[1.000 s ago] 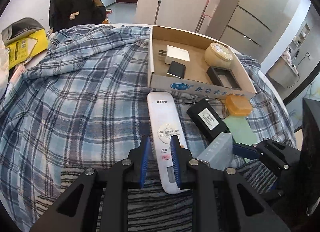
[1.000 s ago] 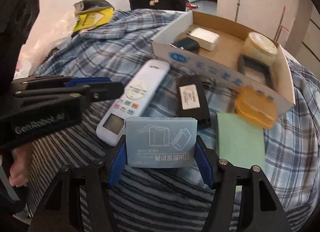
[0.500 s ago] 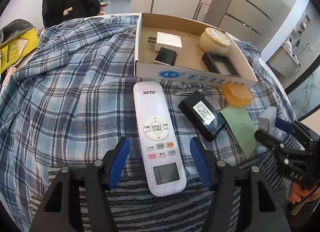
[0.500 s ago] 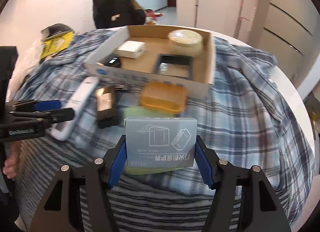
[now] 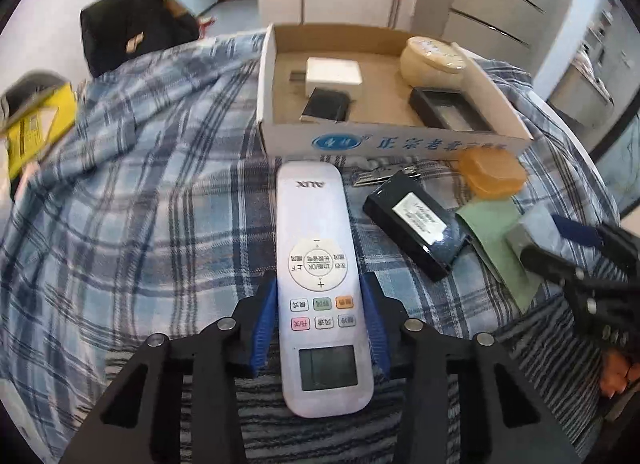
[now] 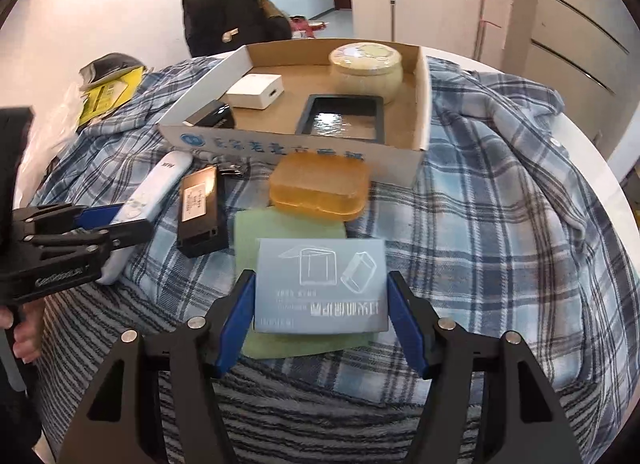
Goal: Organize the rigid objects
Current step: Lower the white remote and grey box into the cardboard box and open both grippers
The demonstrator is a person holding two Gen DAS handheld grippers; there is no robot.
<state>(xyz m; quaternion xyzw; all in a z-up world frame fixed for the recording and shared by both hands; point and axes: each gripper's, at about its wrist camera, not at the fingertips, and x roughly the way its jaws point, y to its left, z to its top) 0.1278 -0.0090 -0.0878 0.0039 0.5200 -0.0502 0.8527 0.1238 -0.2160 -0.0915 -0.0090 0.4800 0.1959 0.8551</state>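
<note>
A white AUX remote [image 5: 316, 264] lies on the plaid cloth in front of a cardboard box [image 5: 400, 140]. My left gripper [image 5: 320, 320] is shut on the remote's lower half, one blue finger on each side. My right gripper [image 6: 321, 304] is shut on a grey-blue card box [image 6: 322, 284] and holds it over a green pad [image 6: 280, 228]. The right gripper also shows at the right of the left wrist view [image 5: 560, 240]. The cardboard box [image 6: 304, 144] holds a white adapter [image 6: 256, 90], a small black block [image 6: 212, 116], a black tray [image 6: 342, 118] and a cream round tin [image 6: 366, 64].
A black battery pack [image 5: 416, 224], an orange plastic case [image 6: 318, 186] and a metal clip [image 5: 380, 178] lie on the cloth in front of the box. A black bag [image 5: 132, 36] and a yellow packet [image 5: 36, 124] lie at the far left. The table's rounded edge [image 6: 600, 168] runs along the right.
My left gripper went from nearly shut to wide open, moved forward and closed on the remote. My right gripper carried the card box to the right, over the green pad.
</note>
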